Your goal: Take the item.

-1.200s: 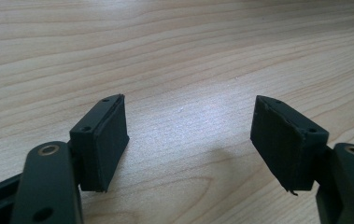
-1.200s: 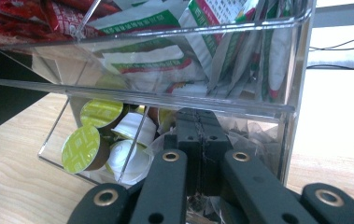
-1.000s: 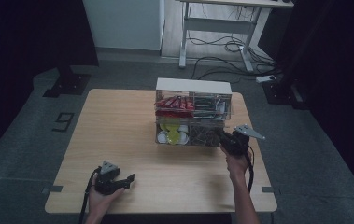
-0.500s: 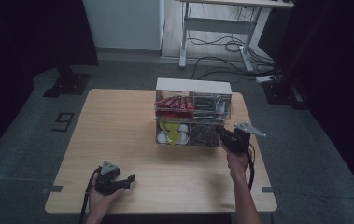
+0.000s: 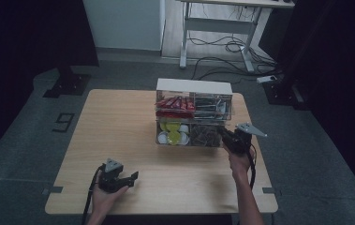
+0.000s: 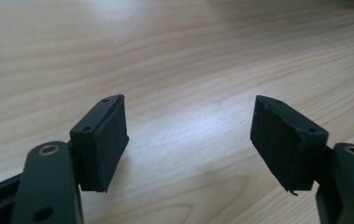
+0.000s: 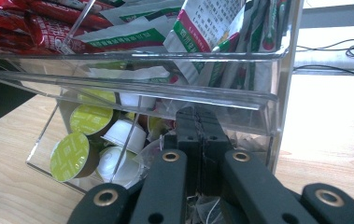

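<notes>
A clear two-level organizer (image 5: 195, 87) stands on the wooden table (image 5: 114, 126), right of its middle. Its upper level holds red sachets (image 5: 172, 106) and green-and-white sachets (image 7: 202, 28). Below are green-lidded capsules (image 7: 70, 156) on the left and dark packets (image 5: 204, 134) on the right. My right gripper (image 5: 223, 134) reaches into the lower right compartment with its jaws shut (image 7: 198, 122); a clear packet (image 7: 198, 205) lies under them, and I cannot tell whether anything thin is pinched. My left gripper (image 5: 131, 177) rests near the table's front left, open (image 6: 188, 135) over bare wood.
The organizer's clear front lip (image 7: 165, 88) hangs just above the right gripper's jaws. Beyond the table stand a white desk frame (image 5: 215, 28) with cables (image 5: 226, 47) on the floor, and dark curtains at both sides.
</notes>
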`<control>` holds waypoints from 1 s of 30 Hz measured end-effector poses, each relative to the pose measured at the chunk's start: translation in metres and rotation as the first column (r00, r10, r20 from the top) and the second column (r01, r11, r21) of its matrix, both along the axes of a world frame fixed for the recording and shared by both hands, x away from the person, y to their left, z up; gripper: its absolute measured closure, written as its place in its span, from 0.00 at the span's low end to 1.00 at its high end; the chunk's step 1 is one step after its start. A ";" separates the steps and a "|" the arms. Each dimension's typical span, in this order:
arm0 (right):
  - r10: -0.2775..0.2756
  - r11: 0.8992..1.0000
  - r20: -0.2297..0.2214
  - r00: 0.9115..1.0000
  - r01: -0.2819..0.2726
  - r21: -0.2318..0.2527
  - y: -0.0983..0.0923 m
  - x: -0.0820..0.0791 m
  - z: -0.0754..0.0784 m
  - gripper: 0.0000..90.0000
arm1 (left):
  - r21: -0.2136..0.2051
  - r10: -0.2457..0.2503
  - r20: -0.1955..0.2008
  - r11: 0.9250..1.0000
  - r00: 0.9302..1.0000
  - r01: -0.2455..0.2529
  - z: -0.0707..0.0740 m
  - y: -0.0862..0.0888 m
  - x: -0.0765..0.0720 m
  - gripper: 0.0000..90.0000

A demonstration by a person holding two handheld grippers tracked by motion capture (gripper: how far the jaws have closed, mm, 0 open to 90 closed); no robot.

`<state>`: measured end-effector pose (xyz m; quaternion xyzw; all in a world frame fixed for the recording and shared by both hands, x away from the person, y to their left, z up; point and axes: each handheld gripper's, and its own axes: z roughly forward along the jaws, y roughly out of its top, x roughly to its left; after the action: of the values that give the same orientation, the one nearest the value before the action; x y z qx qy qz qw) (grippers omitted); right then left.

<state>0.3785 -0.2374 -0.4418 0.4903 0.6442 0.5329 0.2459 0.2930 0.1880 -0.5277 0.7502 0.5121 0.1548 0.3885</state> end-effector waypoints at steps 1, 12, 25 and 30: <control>0.000 1.000 0.000 1.000 0.000 0.000 0.000 0.000 0.000 0.99 | 0.000 -0.004 0.004 1.000 1.000 0.004 0.002 -0.002 0.001 0.31; -0.005 1.000 0.001 1.000 0.005 -0.013 0.000 -0.001 0.000 0.99 | 0.017 -0.031 0.052 0.999 0.998 0.030 0.020 -0.019 0.010 0.31; -0.008 1.000 -0.004 1.000 0.008 -0.026 0.000 0.000 0.000 0.99 | 0.013 -0.043 0.085 0.999 0.995 0.042 0.031 -0.032 0.019 0.32; -0.009 1.000 -0.005 1.000 0.009 -0.030 0.000 0.000 0.000 0.99 | 0.013 -0.052 0.095 0.999 0.994 0.051 0.038 -0.036 0.021 0.32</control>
<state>0.3788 -0.2374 -0.4416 0.4910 0.6506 0.5208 0.2539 0.3143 0.1520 -0.4901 0.7569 0.4726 0.1830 0.4127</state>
